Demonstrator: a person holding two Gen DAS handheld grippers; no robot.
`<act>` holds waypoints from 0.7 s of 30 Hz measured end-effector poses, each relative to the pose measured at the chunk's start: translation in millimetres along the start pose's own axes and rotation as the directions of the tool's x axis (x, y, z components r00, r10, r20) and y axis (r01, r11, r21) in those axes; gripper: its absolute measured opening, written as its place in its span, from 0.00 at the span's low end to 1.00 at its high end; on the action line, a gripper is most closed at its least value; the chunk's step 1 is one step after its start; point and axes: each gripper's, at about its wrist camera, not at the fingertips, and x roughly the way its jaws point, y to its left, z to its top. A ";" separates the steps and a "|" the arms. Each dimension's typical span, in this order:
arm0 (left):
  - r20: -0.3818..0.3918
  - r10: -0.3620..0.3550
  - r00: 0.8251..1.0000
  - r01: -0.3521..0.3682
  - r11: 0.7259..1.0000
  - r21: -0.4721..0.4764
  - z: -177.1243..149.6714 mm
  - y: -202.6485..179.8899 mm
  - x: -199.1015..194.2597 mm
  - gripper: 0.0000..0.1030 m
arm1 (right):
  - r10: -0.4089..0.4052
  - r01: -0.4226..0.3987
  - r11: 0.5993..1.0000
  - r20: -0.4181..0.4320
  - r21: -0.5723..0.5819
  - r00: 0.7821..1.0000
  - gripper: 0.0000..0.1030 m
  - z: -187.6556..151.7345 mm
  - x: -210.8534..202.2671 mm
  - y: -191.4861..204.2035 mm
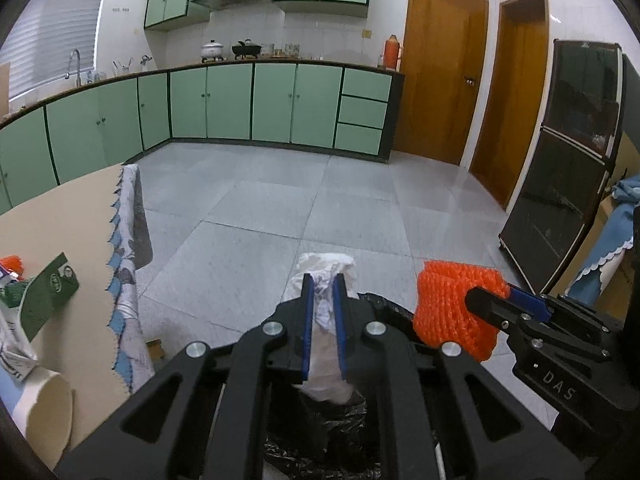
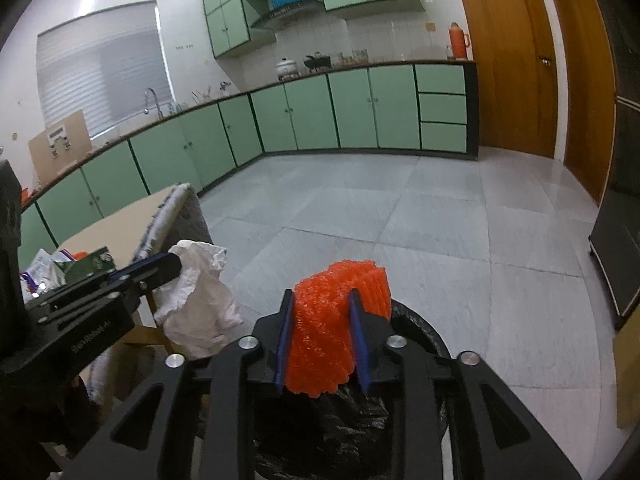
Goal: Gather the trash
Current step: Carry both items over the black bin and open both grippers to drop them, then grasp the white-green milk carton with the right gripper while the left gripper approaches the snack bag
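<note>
Your two pieces of trash are both off the surface and over the bin: the crumpled white tissue (image 1: 326,320) is pinched between the blue pads of your left tool (image 1: 323,288), and the orange foam net (image 2: 332,332) sits squeezed between the pads of your right tool (image 2: 320,304), so both tools are closed on their loads. The tissue looks soft and wrinkled, hanging below the pads in a loose tail; the net is a springy, ridged sleeve, folded over and bulging above and below the pads. The bin with its black liner (image 2: 416,332) lies at 6 o'clock under both tools, its rim showing at 3 o'clock of the net. The risk, as I judge it, is the drop: the tissue is light and may cling to a pad or drift past the rim onto the floor (image 1: 260,208), and the net may spring sideways and bounce off the liner's edge. The two tools hang near each other, so spreading them together could knock them. More trash remains on the surface (image 1: 72,216) at 9 o'clock, including a green carton (image 1: 48,296).
</note>
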 end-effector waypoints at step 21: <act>0.192 0.200 0.961 -0.185 0.978 -0.096 20.7 60.8 -125.2 0.68 | 0.039 -0.033 0.999 0.157 -0.036 0.987 0.84 27.1 -48.5 61.0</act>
